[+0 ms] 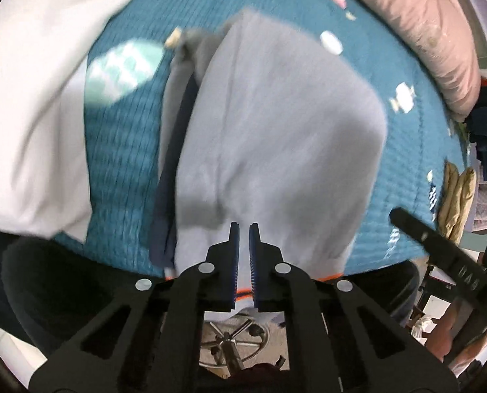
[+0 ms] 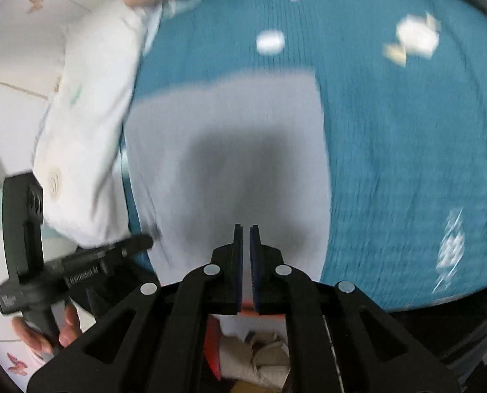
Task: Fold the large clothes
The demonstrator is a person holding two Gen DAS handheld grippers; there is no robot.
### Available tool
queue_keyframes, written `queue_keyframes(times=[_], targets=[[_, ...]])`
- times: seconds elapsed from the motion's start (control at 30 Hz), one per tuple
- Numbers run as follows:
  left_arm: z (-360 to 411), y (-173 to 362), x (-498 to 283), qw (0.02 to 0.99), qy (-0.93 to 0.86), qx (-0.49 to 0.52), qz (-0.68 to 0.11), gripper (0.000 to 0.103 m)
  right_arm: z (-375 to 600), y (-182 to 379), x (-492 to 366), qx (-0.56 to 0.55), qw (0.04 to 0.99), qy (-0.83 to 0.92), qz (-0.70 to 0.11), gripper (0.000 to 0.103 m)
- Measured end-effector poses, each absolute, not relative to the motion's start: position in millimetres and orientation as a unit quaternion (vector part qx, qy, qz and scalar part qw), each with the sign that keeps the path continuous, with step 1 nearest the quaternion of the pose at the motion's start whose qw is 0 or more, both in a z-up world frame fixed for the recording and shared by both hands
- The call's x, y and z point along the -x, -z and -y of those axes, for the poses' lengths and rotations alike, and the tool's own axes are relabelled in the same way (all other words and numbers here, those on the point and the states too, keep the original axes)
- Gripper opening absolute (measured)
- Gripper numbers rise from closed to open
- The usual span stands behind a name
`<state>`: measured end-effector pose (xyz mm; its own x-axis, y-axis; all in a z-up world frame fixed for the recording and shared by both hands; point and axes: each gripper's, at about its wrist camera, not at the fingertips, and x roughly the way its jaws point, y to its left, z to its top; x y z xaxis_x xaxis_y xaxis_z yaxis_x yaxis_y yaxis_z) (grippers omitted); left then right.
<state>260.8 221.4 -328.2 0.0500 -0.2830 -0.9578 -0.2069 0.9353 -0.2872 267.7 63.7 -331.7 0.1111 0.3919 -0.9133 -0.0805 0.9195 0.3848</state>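
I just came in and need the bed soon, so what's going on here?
A person is folding a light grey garment on the teal bedspread, with a hand-held gripper in each hand. The left hand-held gripper and the right hand-held gripper are both shut, poised over the garment's near edge. No cloth shows between either pair of fingers. A white pillow lies beside the garment.

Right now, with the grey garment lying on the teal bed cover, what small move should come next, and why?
Probably open the left tool and lower it onto the near hem of the grey garment. Both tools look shut with nothing between them, and the garment lies only partly folded, with a dark layer along its side.
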Motion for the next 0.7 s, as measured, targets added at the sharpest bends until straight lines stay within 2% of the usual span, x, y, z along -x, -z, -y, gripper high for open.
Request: queue_keyframes(times=[0.1, 0.27, 0.37, 0.4, 0.5, 0.7], targets=[[-217.3, 316.2, -287.5, 0.714, 0.028, 0.173, -0.677, 0.006, -62.4, 316.2, -291.9, -0.128, 0.749, -0.162, -0.630, 0.004], [-223.5, 316.0, -339.1, 0.723, 0.018, 0.171, -0.669, 0.005, -63.7, 330.0, -331.1, -0.125, 0.743, -0.151, -0.640, 0.004], [-236.8, 337.6, -365.0, 0.723, -0.031, 0.135, -0.677, 0.002, -71.1, 362.4, -353.5, -0.113, 0.728, -0.130, -0.663, 0.004], [-243.3, 352.3, -371.2, 0.712, -0.042, 0.135, -0.688, 0.001, -71.4, 373.7, -358.7, -0.107, 0.722, -0.120, -0.672, 0.000], [-247.4, 386.2, -376.6, 0.692, -0.036, 0.157, -0.703, 0.002, -65.8, 406.5, -369.1, -0.137, 0.709, -0.123, -0.680, 0.000], [-237.4, 379.0, -377.4, 0.704, -0.044, 0.118, -0.699, 0.003, -66.4, 396.8, -369.2, -0.128, 0.715, -0.122, -0.676, 0.001]])
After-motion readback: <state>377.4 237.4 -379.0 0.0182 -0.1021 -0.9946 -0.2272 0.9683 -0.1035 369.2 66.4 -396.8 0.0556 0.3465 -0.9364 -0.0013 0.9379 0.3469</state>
